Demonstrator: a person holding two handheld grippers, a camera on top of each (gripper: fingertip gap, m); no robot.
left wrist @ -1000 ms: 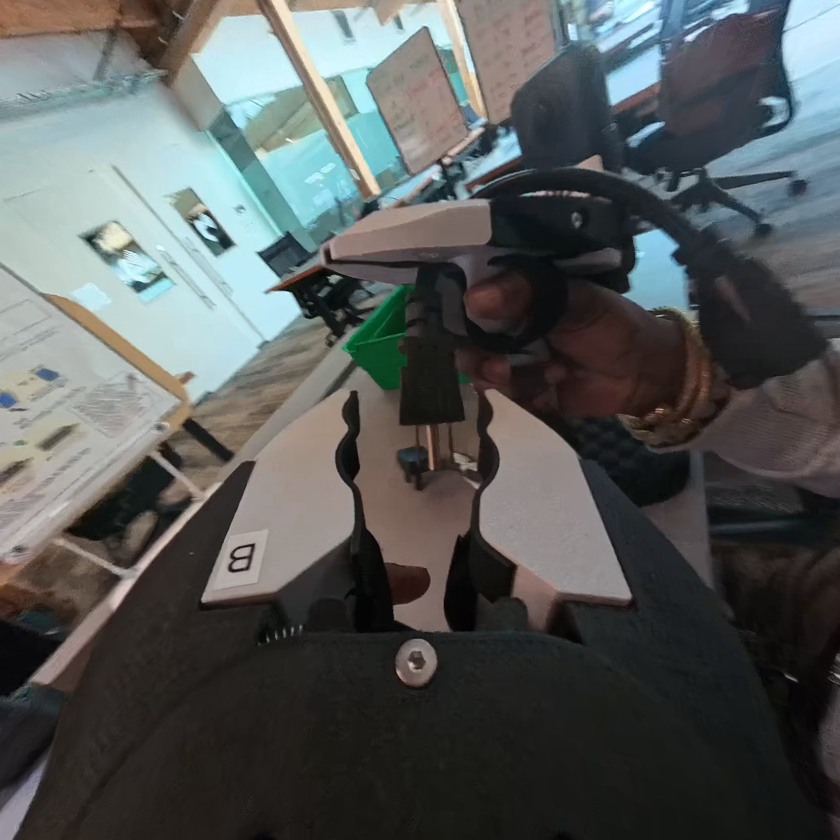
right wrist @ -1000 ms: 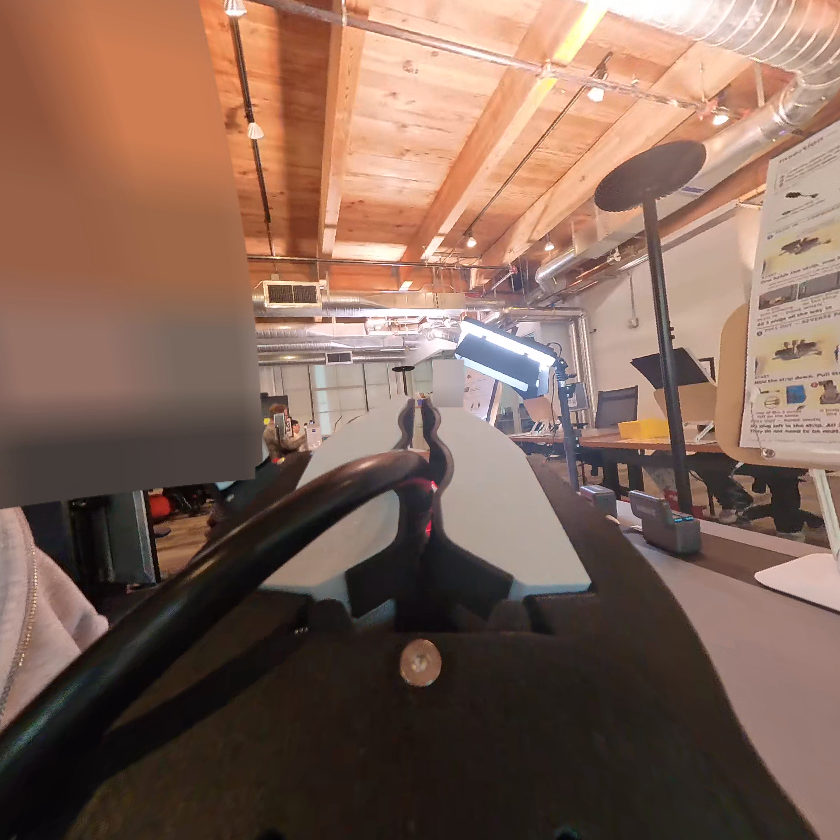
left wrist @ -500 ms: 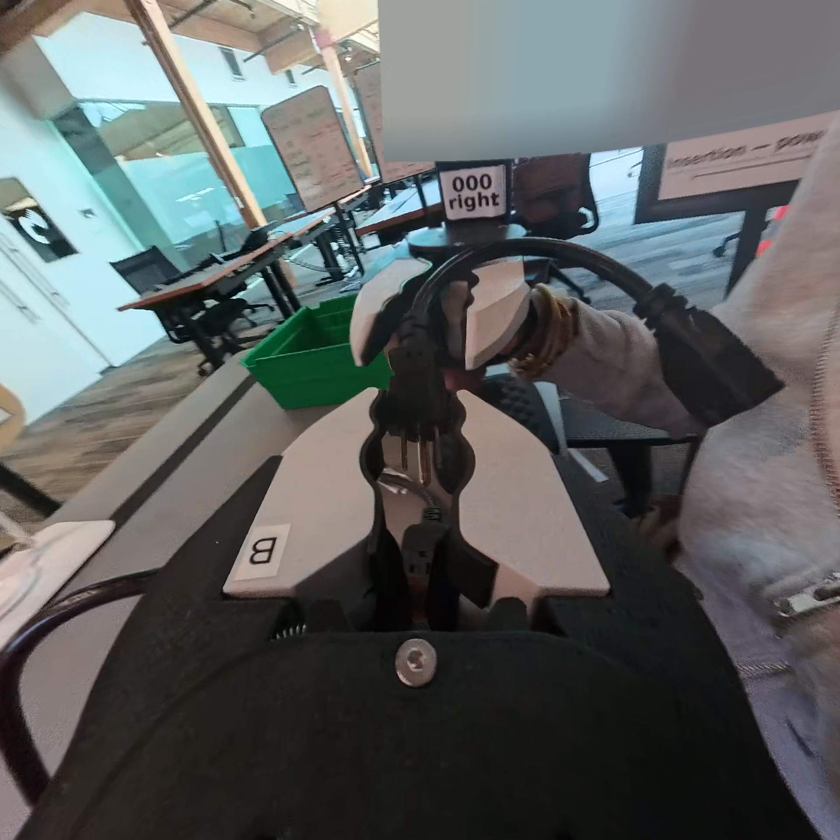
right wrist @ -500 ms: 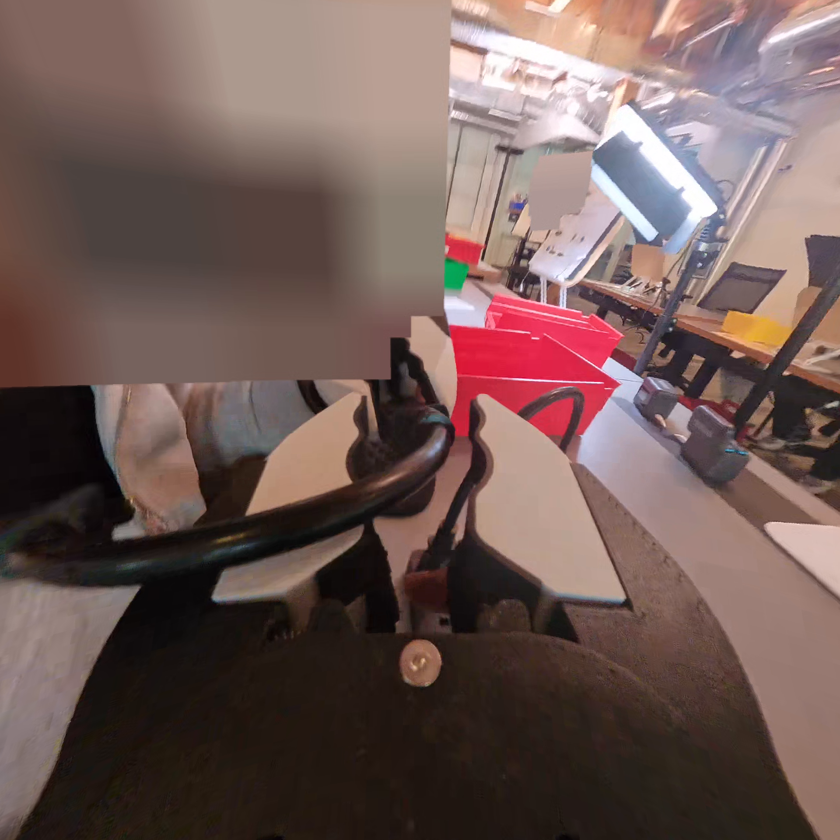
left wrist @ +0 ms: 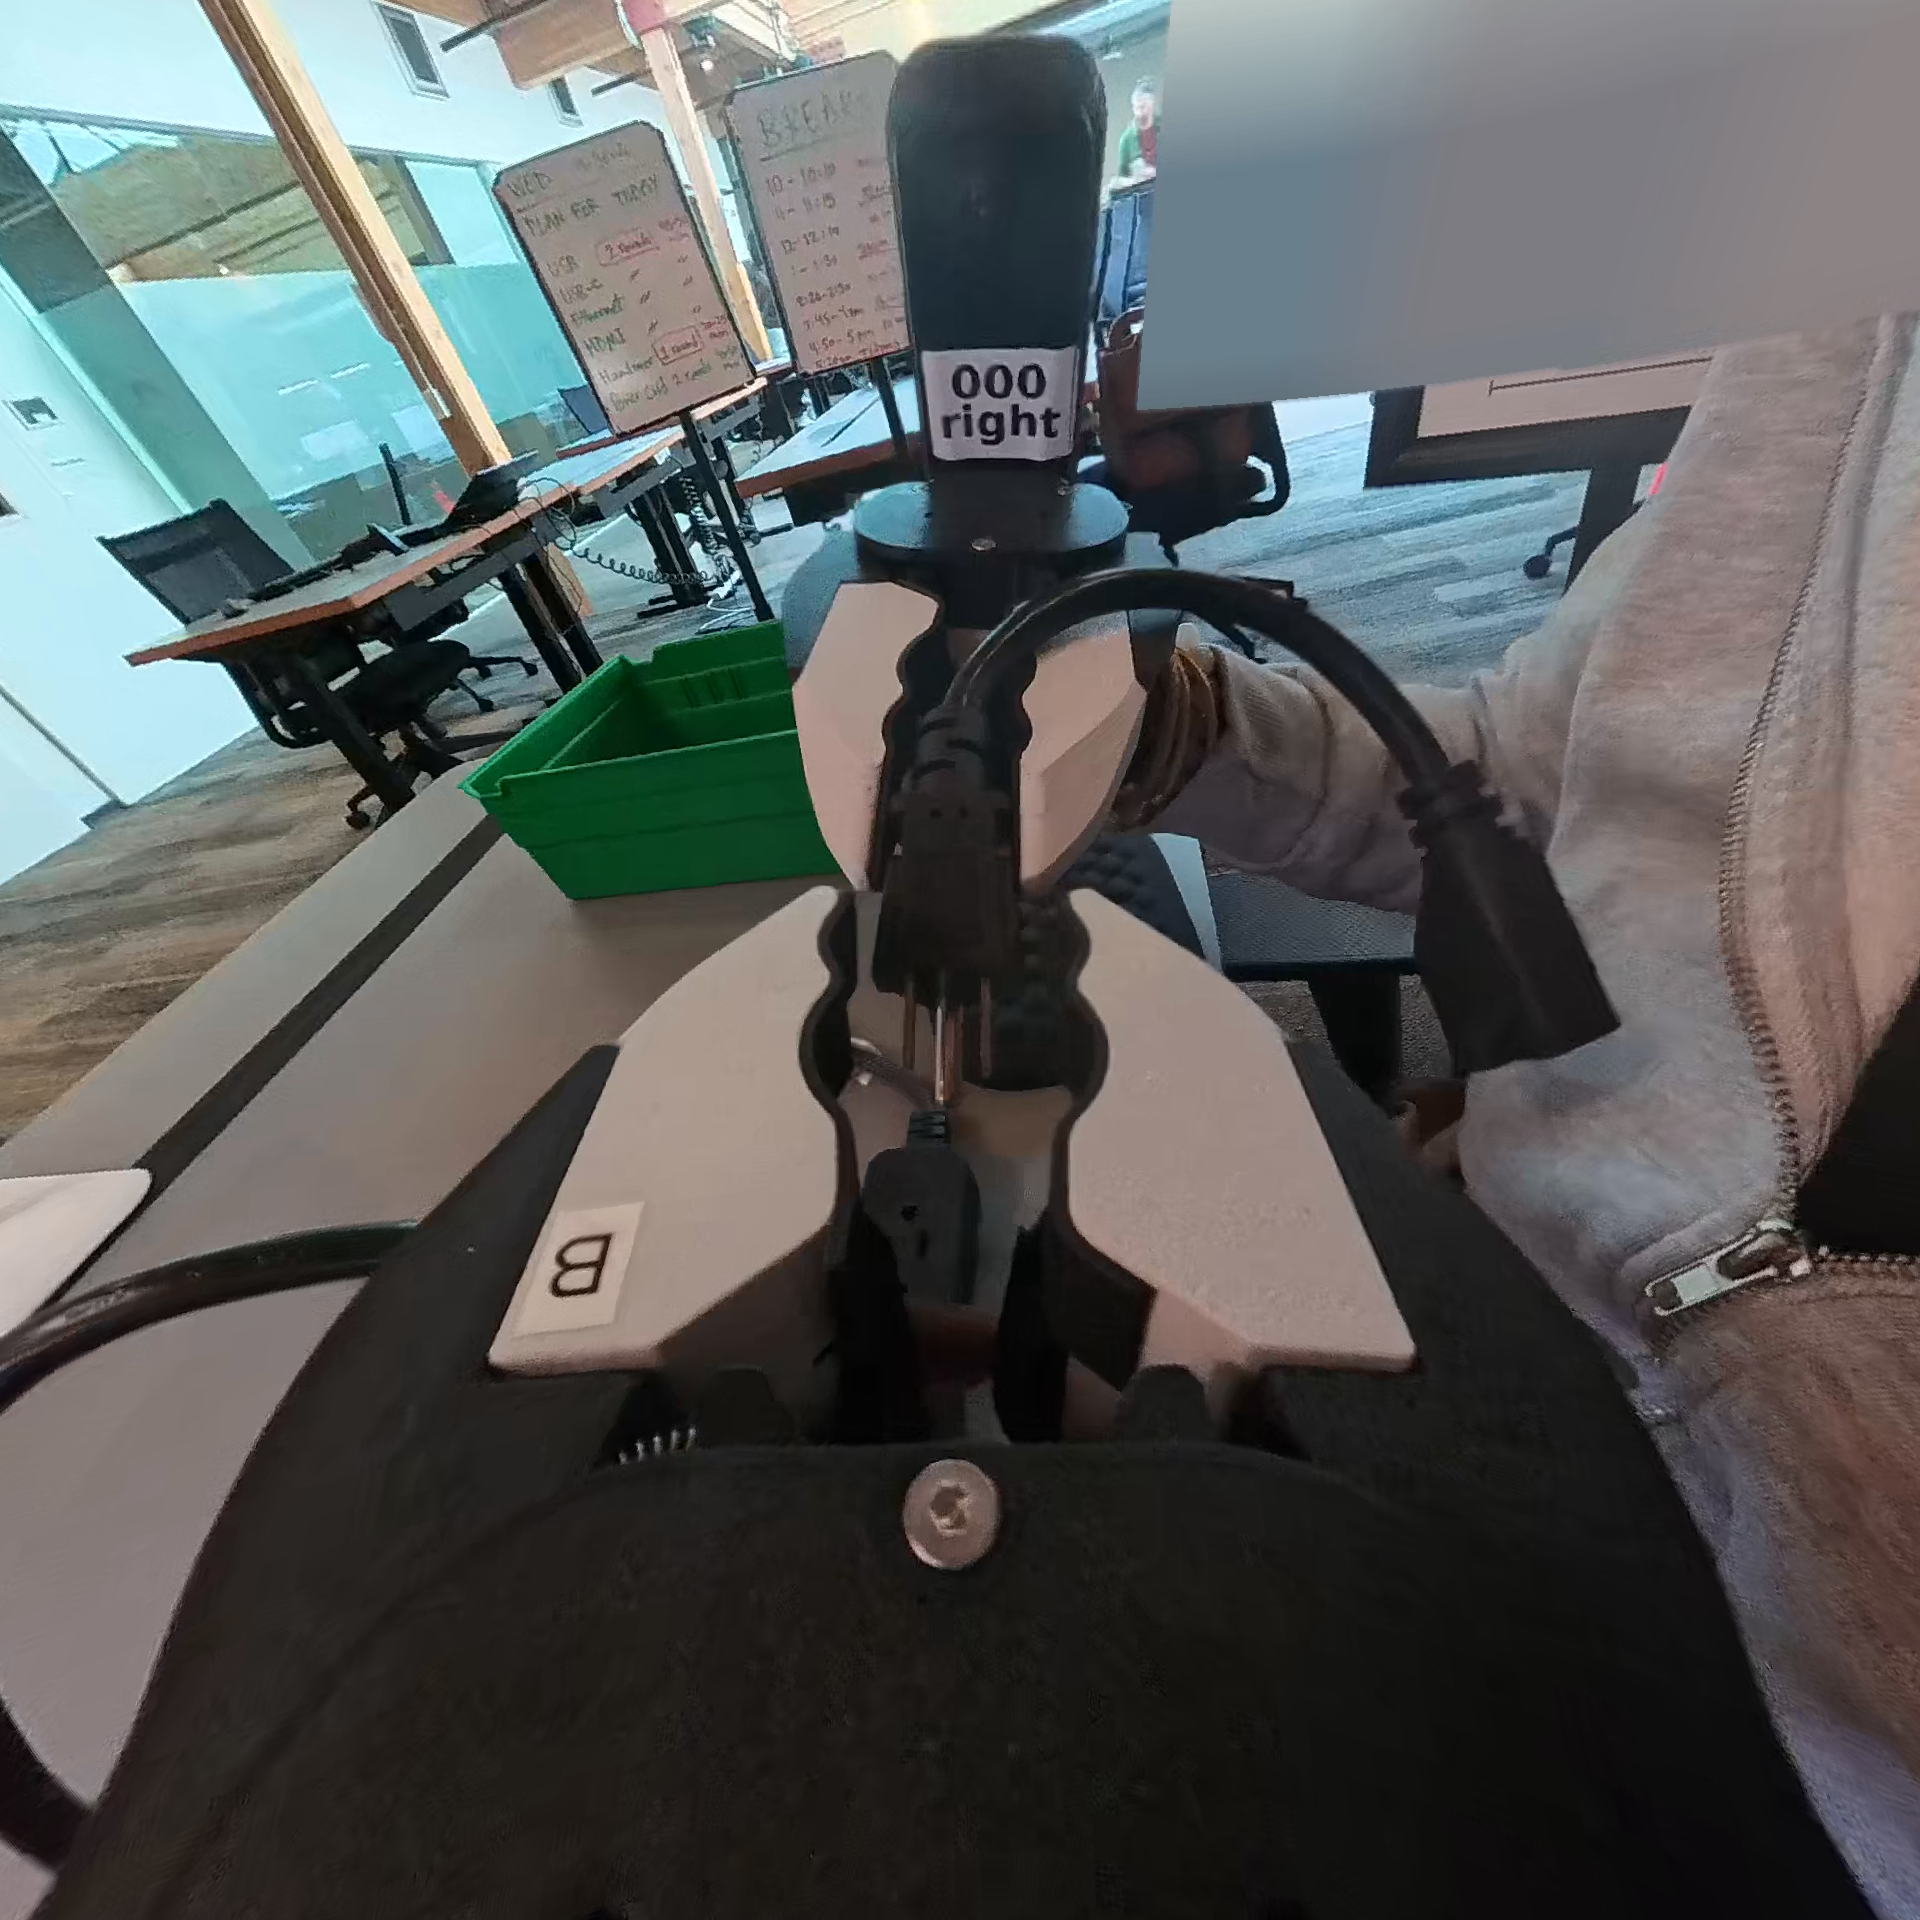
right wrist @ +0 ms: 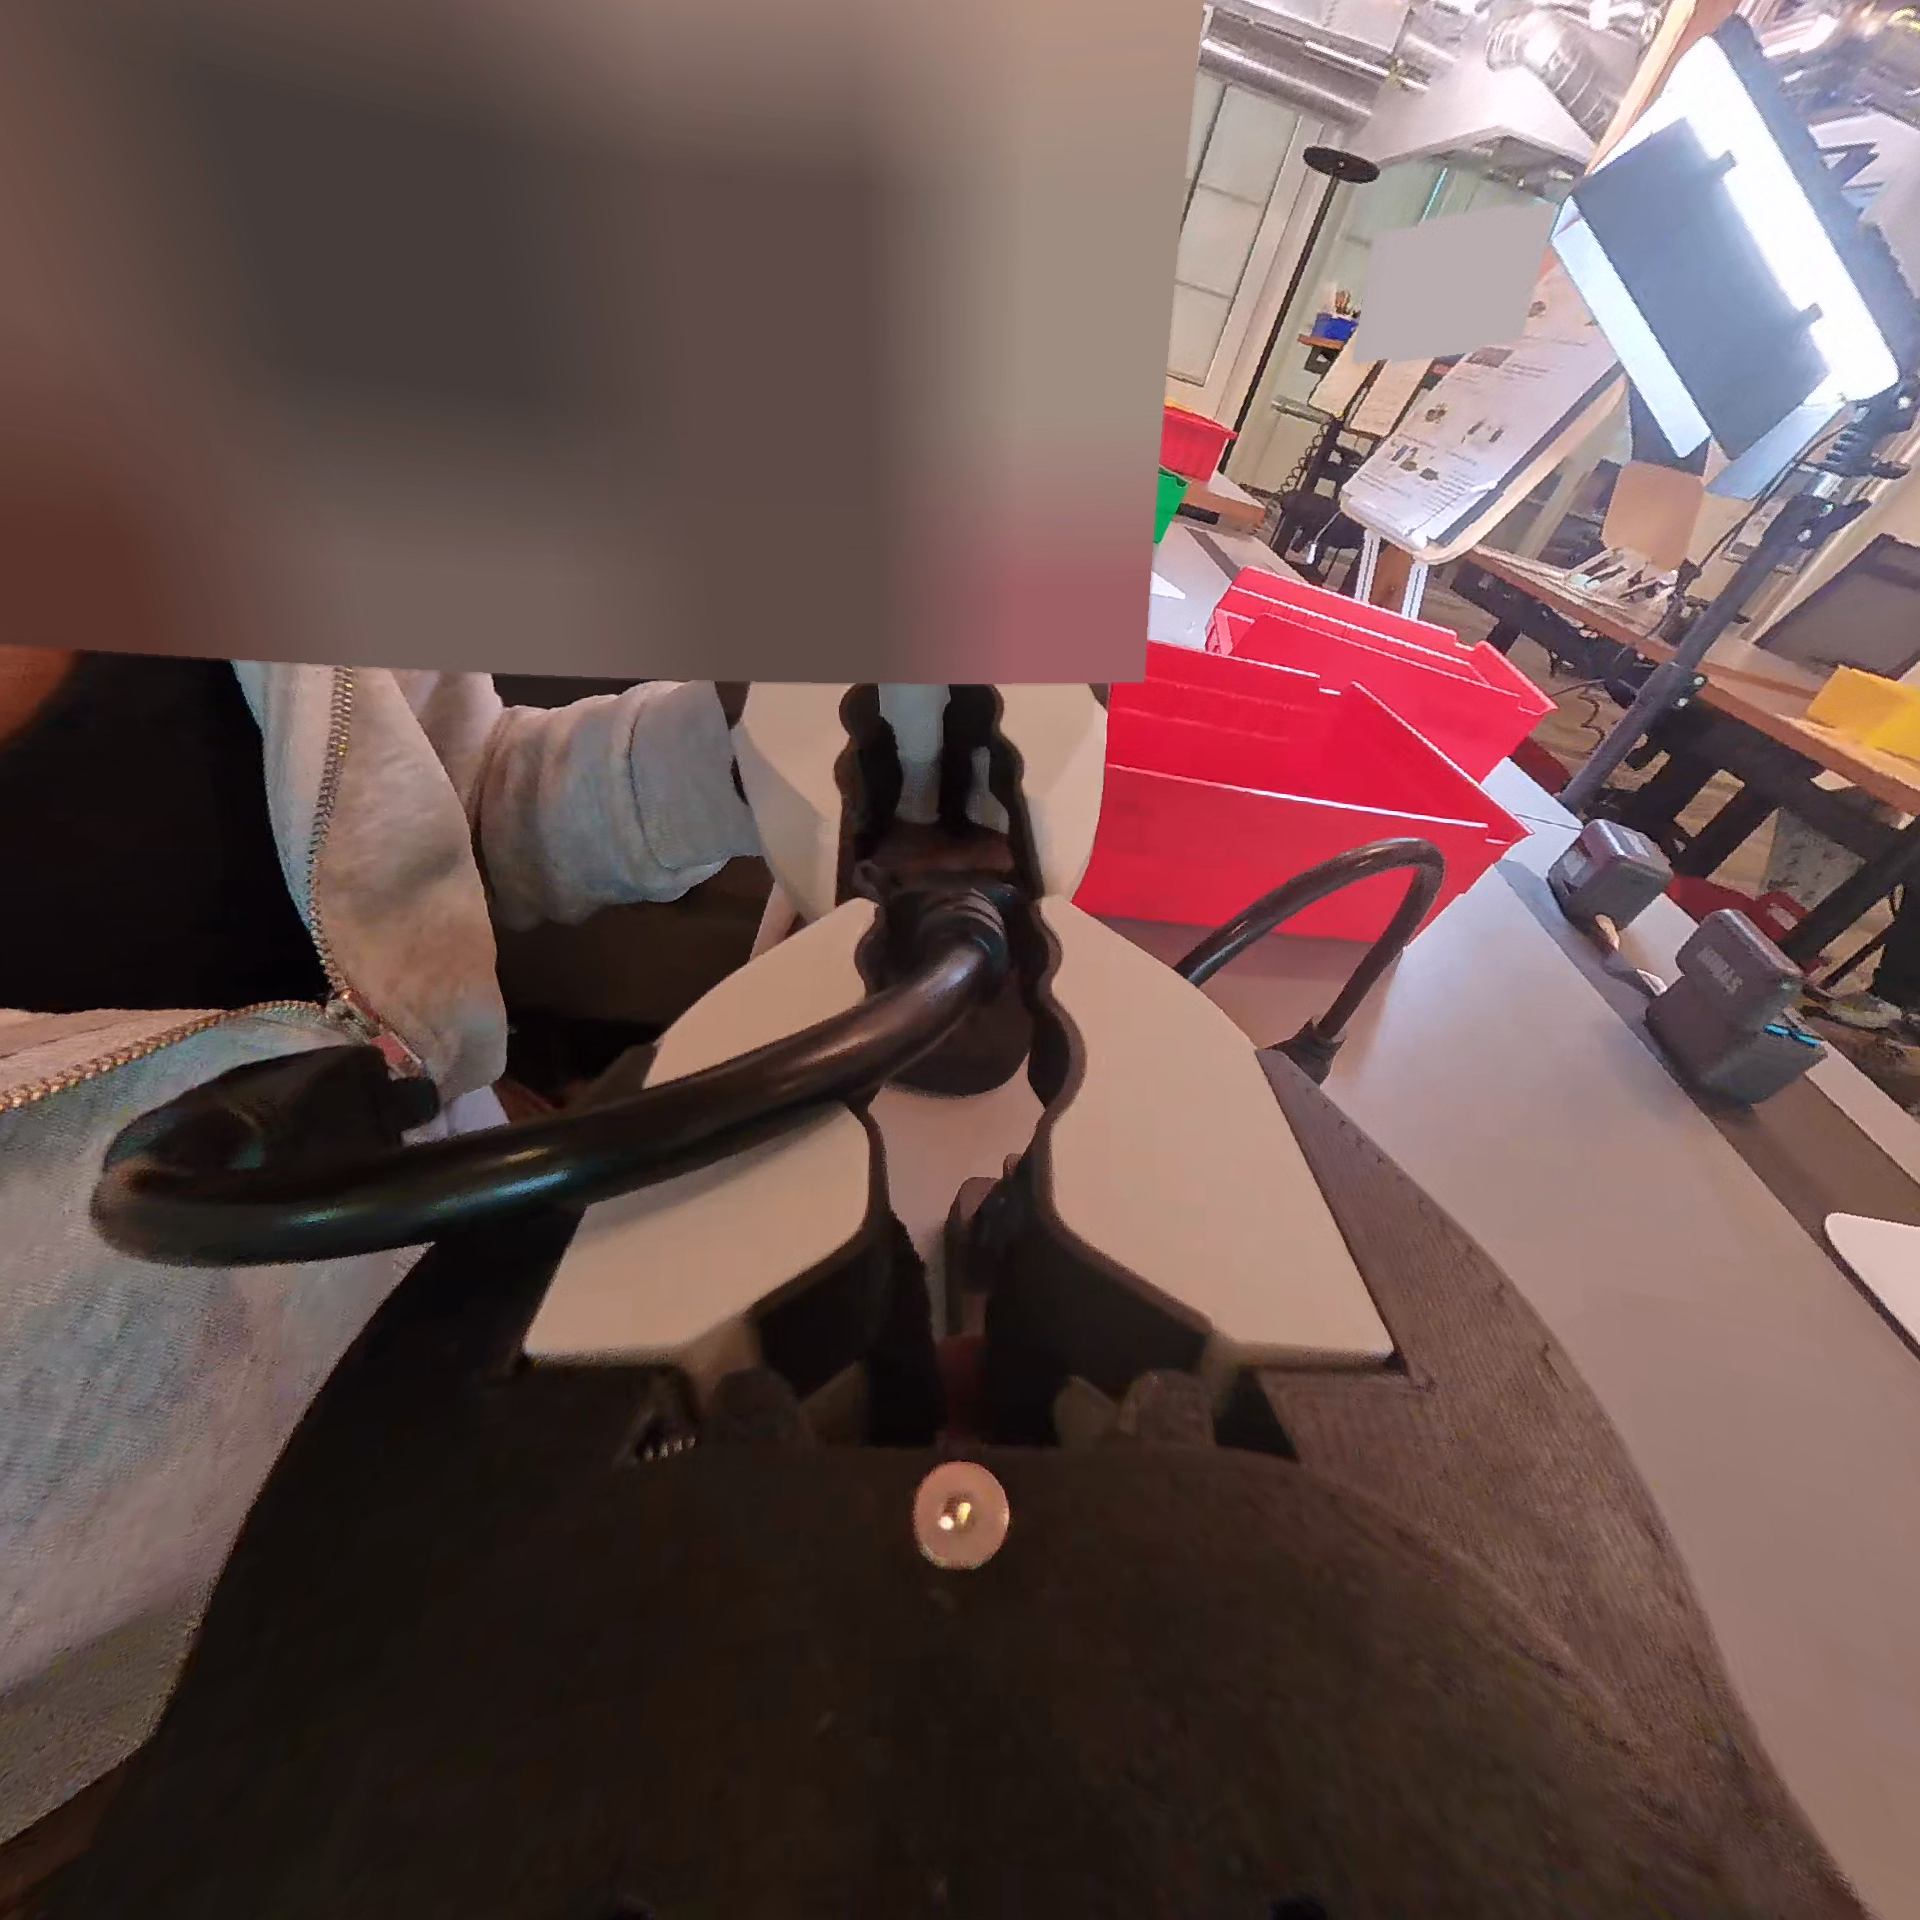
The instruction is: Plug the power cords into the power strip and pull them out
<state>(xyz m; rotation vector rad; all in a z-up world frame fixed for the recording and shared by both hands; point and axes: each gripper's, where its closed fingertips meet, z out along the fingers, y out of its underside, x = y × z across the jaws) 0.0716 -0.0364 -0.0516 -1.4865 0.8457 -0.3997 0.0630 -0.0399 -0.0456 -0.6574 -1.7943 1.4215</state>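
My right gripper (left wrist: 945,873) faces the left wrist camera and is shut on a black three-prong plug (left wrist: 940,831), prongs pointing at my left gripper (left wrist: 951,935). The left jaws stand open around the plug's prong end, with a gap on each side. The plug's short black cord (left wrist: 1195,613) loops right to a black block connector (left wrist: 1507,935). In the right wrist view the plug (right wrist: 935,1039) sits between my right gripper's (right wrist: 951,925) tips, and the left gripper (right wrist: 935,883) is just beyond. I cannot make out the power strip. A small black piece (left wrist: 920,1205) shows low between the left jaws.
A green bin (left wrist: 644,790) stands on the grey table (left wrist: 364,1039) behind the grippers. Red bins (right wrist: 1299,790) and two grey blocks (right wrist: 1725,1018) are on the other side. A second black cord (right wrist: 1351,883) arches over the table. A person's grey jacket (left wrist: 1714,935) is close on one side. Only a small space, under 4 cm, lies between the two pairs of fingers.
Both grippers have swung round to face each other. The right gripper has brought the plug down and into the gap between the left jaws, closer than half a second ago.
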